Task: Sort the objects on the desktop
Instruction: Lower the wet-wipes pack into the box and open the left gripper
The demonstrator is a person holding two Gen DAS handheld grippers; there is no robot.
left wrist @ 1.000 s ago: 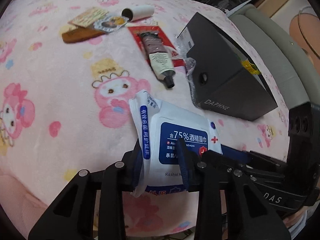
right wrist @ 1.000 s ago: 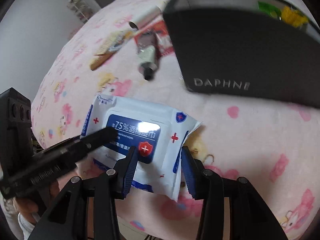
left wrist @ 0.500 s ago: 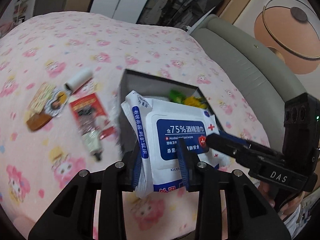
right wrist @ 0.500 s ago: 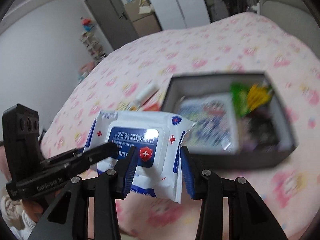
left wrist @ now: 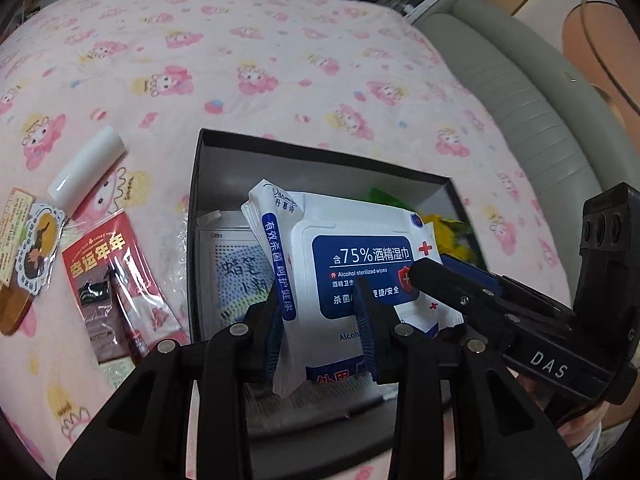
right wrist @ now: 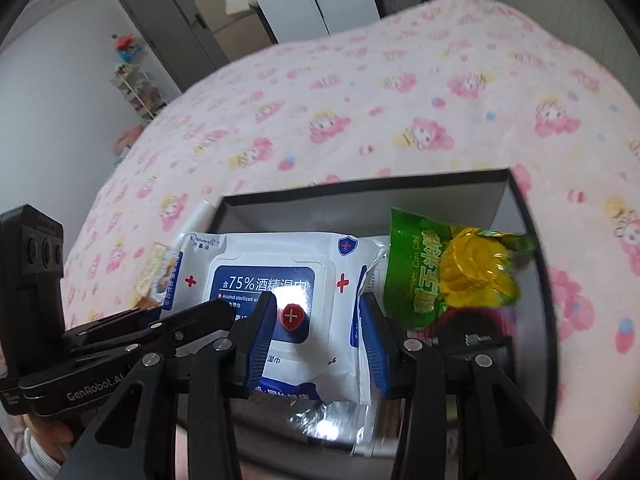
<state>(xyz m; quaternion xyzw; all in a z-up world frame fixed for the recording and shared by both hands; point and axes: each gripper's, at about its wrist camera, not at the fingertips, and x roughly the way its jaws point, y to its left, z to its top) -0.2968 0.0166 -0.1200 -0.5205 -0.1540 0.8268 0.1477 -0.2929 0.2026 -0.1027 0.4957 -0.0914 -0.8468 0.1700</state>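
1. The left gripper (left wrist: 320, 320) is clamped on the left part of the wipes pack (left wrist: 352, 276), and the right gripper (right wrist: 316, 340) pinches its right part; both jaws are narrowed against the pack.
2. A second ago the pack lay low on the pink blanket (left wrist: 240, 60) in front of the closed-looking side of the black box (left wrist: 280, 148); it now hangs over the box's open top, held by both tools.
3. Inside the box, below the pack, lie a printed packet (left wrist: 236, 272) and a green and yellow snack bag (right wrist: 452, 272).
4. Left of the box, on the blanket, rest a red sachet (left wrist: 112, 280), a white tube (left wrist: 86, 168) and a wooden comb (left wrist: 16, 264).
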